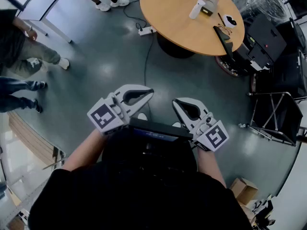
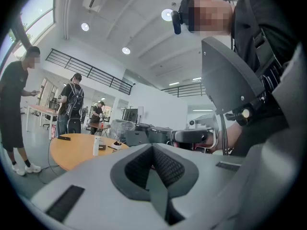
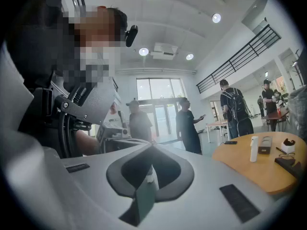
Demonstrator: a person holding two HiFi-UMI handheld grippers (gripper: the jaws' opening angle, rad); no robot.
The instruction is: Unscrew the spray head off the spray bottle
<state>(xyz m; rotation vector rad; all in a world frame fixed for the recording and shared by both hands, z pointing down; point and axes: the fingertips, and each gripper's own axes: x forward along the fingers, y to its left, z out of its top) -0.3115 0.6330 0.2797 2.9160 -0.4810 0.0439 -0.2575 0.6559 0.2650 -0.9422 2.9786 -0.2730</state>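
The grey floor [image 1: 105,56] is filling most of the head view. A round desk [image 1: 163,18] is standing at the top of that view, well apart from both grippers. Only the head view is showing the whole desk top. Each gripper view is showing just one edge of it. The gripper views are showing people standing in a big hall, but the head view is catching only legs [image 1: 24,56] at the left. The left hand-held gripper [image 1: 151,92] and the right hand-held gripper [image 1: 173,101] are both pinched shut on nothing. The white spray bottle [image 1: 196,9] is standing upright on the desk with its spray head on, just beside a small dark box [image 1: 209,11].
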